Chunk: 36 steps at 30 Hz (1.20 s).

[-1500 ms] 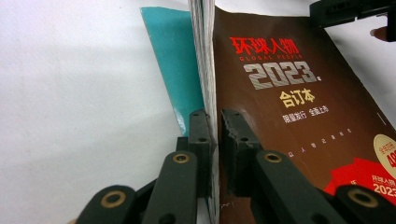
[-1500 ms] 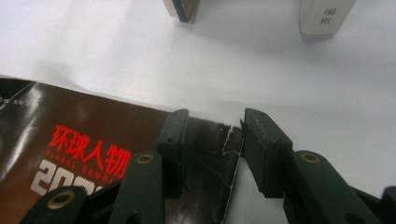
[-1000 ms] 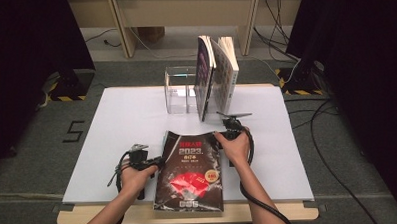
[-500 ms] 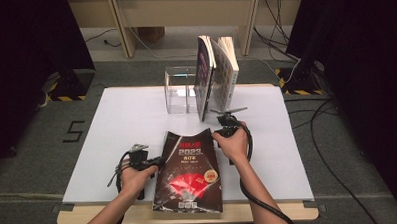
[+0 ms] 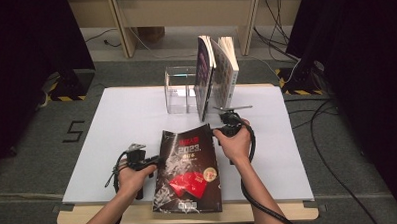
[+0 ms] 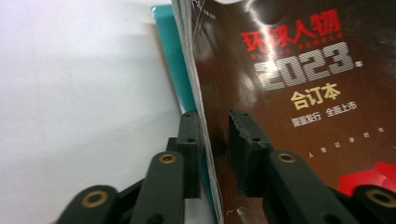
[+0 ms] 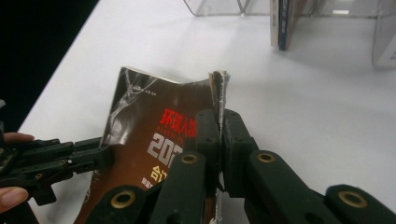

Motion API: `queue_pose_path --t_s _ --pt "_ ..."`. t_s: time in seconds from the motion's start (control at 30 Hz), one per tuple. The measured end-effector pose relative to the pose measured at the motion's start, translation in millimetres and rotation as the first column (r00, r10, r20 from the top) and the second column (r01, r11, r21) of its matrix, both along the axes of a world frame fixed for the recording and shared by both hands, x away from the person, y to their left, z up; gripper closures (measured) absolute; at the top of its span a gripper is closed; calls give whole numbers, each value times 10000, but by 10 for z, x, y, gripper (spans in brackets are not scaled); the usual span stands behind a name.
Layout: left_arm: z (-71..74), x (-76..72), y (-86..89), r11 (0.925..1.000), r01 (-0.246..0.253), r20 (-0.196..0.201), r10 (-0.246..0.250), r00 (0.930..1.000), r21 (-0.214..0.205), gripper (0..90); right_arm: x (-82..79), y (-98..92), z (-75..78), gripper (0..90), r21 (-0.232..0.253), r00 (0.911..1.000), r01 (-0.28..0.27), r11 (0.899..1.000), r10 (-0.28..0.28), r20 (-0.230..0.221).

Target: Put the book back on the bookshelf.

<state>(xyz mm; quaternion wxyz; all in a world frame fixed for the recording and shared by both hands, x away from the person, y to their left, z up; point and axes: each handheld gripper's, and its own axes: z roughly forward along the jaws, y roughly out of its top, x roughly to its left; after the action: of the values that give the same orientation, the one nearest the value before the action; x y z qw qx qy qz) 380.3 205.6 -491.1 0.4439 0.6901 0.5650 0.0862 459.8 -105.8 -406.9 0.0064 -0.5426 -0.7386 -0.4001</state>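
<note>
Dark magazine (image 5: 187, 170) with red and silver cover print "2023" lies at the near middle of the white table (image 5: 117, 125), its near edge over the table's front rim, its far right corner lifted and curled. Right tool (image 5: 226, 127) is clamped shut on that far right edge; in the right gripper view the two jaws pinch the page edges (image 7: 218, 100) between them. Left tool (image 5: 154, 162) sits at the magazine's left edge; in the left gripper view its jaws straddle the cover and pages (image 6: 205, 140), one jaw under, one over, with a gap visible on the cover side, jaws having just been opening, so no firm press. A teal sheet (image 6: 180, 79) shows under the magazine's left side. Far middle of the table: clear acrylic book stand (image 5: 178, 90) with two upright books (image 5: 216, 74) leaning in it, just beyond the right tool. Grey floor around, cables at right.
</note>
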Motion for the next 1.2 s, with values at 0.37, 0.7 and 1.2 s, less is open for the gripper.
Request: queue_pose_path --t_s 0.37,0.7,1.2 --pt "109 -86 90 9997 -123 351 130 9993 -205 590 -124 -47 413 875 41 9907 173 9998 -177 1347" --pt "182 -139 123 9993 -162 444 178 9989 -350 537 -186 41 672 875 -125 9741 297 9995 -261 2248" --pt "175 -181 151 9993 -170 649 192 9977 -335 518 -231 23 844 876 94 9546 620 9980 -620 2915"
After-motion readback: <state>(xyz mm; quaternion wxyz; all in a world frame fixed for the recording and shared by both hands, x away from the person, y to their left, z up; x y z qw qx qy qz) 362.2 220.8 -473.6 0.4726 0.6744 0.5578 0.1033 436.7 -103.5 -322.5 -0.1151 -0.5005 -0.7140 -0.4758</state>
